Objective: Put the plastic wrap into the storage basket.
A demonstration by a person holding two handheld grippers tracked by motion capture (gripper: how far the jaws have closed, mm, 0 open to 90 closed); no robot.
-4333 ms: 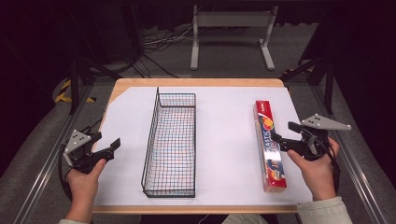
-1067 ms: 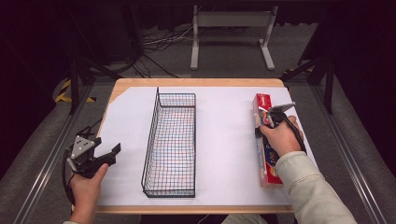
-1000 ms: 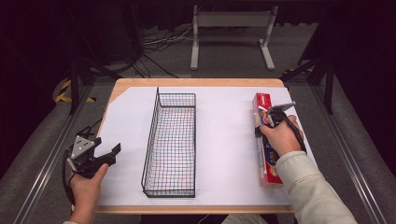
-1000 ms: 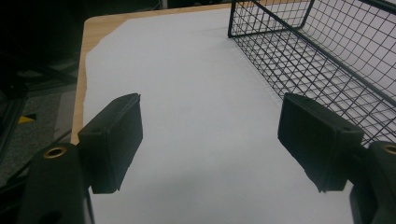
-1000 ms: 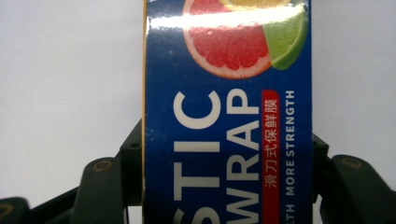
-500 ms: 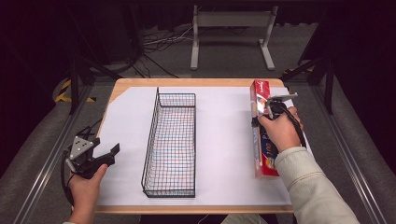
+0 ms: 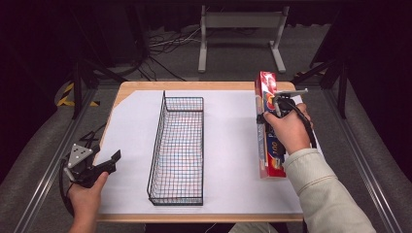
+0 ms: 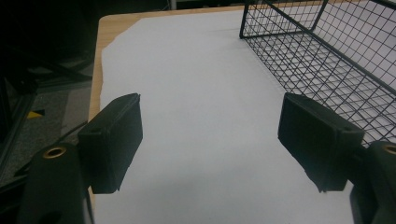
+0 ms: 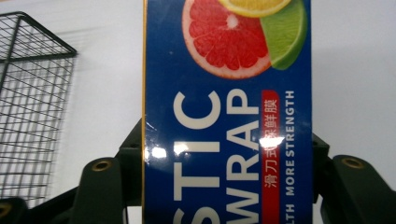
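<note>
**The wrap box tips up at its far end**

Since the earlier picture, my right gripper (image 7: 270, 109) has gone up a little, and the plastic wrap box (image 7: 268, 141) has come up with it. Before, the box lay flat on the white sheet (image 7: 228, 141). Now its far end is in the air and its near end is low, by the sheet, though I cannot tell if it touches.

My right gripper holds the box. In the right gripper view, the two black jaws sit tight against the two long sides of the plastic wrap box (image 9: 227, 121), one on each side. I see a pink grapefruit slice and a green lime on the blue box, with big white letters below them. The wire basket (image 9: 32, 93) is off to one side in that view.

The box is on the right part of the table (image 7: 145, 87), well apart from the wire basket (image 7: 177, 145), which stands in the middle of the sheet.

My left gripper (image 7: 99, 167) has not moved. It sits at the near left edge of the table. In the left gripper view, its jaws stand wide apart with nothing between them, just the white sheet (image 8: 196, 116) below. The wire basket (image 8: 327, 51) is near, up in one corner.
</note>
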